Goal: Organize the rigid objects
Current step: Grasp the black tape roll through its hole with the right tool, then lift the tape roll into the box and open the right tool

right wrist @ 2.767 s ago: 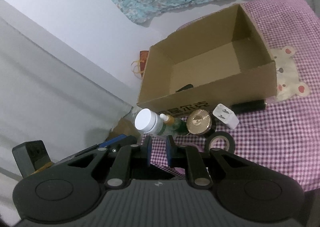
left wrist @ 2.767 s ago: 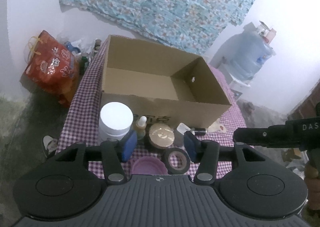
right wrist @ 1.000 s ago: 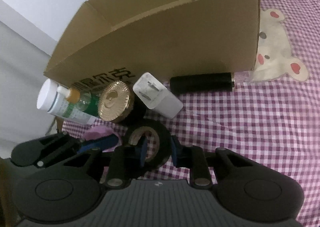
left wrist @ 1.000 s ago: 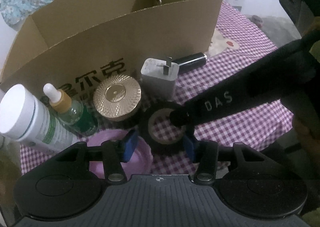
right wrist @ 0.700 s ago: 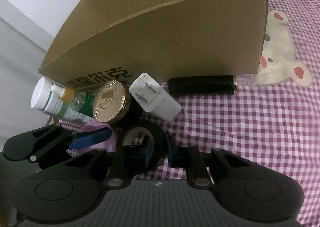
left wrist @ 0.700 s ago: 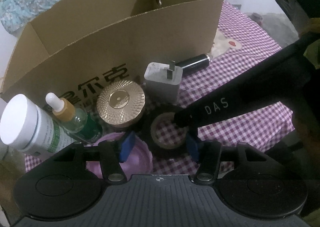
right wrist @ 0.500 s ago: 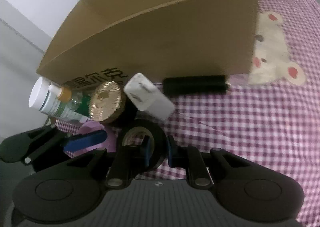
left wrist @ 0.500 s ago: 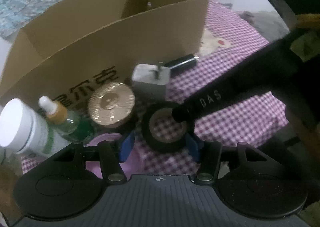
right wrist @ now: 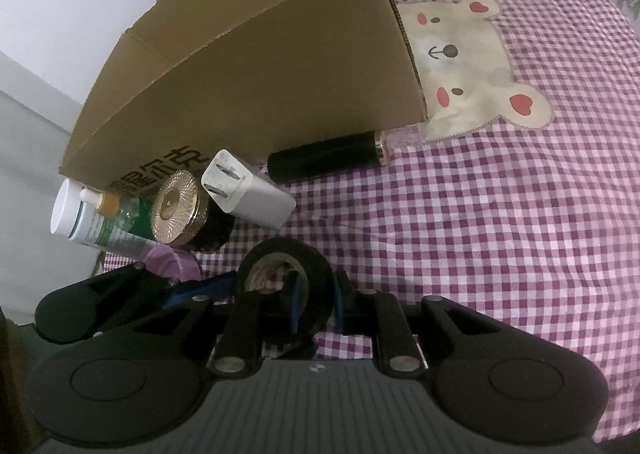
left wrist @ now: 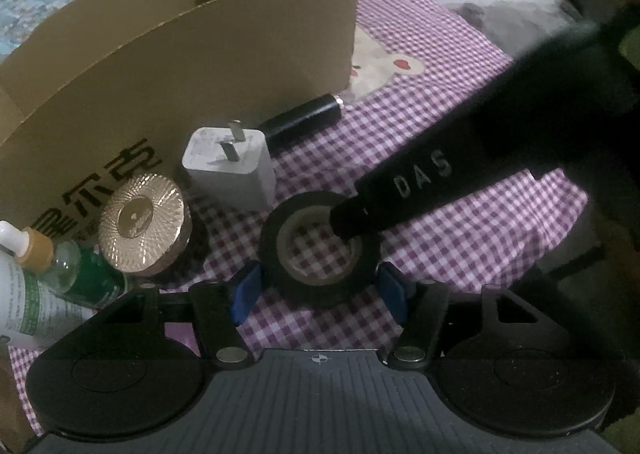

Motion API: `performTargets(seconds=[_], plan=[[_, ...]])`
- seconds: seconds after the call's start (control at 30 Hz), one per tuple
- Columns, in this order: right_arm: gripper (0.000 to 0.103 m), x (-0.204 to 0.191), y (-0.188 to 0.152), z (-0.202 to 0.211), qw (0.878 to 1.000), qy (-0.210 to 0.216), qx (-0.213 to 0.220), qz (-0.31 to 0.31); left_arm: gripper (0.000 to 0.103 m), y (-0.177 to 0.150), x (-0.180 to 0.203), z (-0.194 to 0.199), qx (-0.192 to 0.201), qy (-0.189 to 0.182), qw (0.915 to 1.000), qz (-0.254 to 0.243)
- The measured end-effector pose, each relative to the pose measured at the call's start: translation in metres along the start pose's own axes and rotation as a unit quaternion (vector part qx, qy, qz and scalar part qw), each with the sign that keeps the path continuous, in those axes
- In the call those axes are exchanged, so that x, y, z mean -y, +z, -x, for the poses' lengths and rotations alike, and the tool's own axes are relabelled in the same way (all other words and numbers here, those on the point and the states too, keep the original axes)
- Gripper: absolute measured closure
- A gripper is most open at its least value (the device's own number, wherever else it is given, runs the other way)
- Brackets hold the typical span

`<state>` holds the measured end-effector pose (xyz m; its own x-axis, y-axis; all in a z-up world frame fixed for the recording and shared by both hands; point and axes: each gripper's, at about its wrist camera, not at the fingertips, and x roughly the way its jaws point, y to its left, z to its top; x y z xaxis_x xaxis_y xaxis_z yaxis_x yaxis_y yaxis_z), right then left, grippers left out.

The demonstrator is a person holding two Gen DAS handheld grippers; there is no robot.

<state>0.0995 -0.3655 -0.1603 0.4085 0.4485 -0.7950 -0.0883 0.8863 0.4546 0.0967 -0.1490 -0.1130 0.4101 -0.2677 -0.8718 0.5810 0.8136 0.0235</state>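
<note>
Right gripper jaws nearly together, pinching one wall of the black tape roll: one finger inside the hole, one outside. Left gripper jaws opening, spread on both sides of the roll, pads not pressing. Roll lies on the checked cloth in front of the cardboard box, near the white charger. Right view alone shows the whole bear patch beside the box; left view alone shows the right gripper's "DAS" finger.

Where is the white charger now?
In both views the charger lies in front of the box, between the gold lid and the black tube.
</note>
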Motion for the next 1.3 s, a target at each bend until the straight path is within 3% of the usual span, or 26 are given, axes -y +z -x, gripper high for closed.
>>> performTargets(seconds=[0.17,0.3,0.47,0.63,0.8,0.93,1.13,1.3], plan=[[0.085,-0.007,-0.007,-0.006,1.000,-0.002,0.014,0.015,0.041,0.002,0.004,-0.003,0.004,0.003,0.9999,0.010],[0.085,-0.011,-0.008,0.005,0.999,0.004,0.029,0.014,0.041,0.000,0.004,0.019,0.022,0.011,0.9996,0.013],[0.085,-0.035,-0.011,0.048,0.997,0.000,0.064,0.047,0.041,0.003,0.003,0.064,0.074,0.021,0.9968,0.023],[0.085,-0.077,0.000,0.095,0.989,0.014,0.119,0.083,0.041,0.011,-0.010,0.119,0.141,0.053,0.9881,0.032],[0.085,-0.120,0.035,0.109,0.978,0.038,0.154,0.134,0.041,0.035,-0.046,0.142,0.161,0.080,0.9816,0.064],[0.085,-0.148,0.084,0.089,0.976,0.060,0.140,0.159,0.041,0.063,-0.093,0.129,0.136,0.085,0.9821,0.099],[0.085,-0.154,0.177,0.009,0.986,0.091,0.043,0.131,0.041,0.096,-0.158,0.083,0.042,0.073,0.9821,0.168],[0.085,-0.139,0.226,-0.050,0.990,0.109,-0.018,0.091,0.041,0.112,-0.180,0.049,0.000,0.087,0.9780,0.189]])
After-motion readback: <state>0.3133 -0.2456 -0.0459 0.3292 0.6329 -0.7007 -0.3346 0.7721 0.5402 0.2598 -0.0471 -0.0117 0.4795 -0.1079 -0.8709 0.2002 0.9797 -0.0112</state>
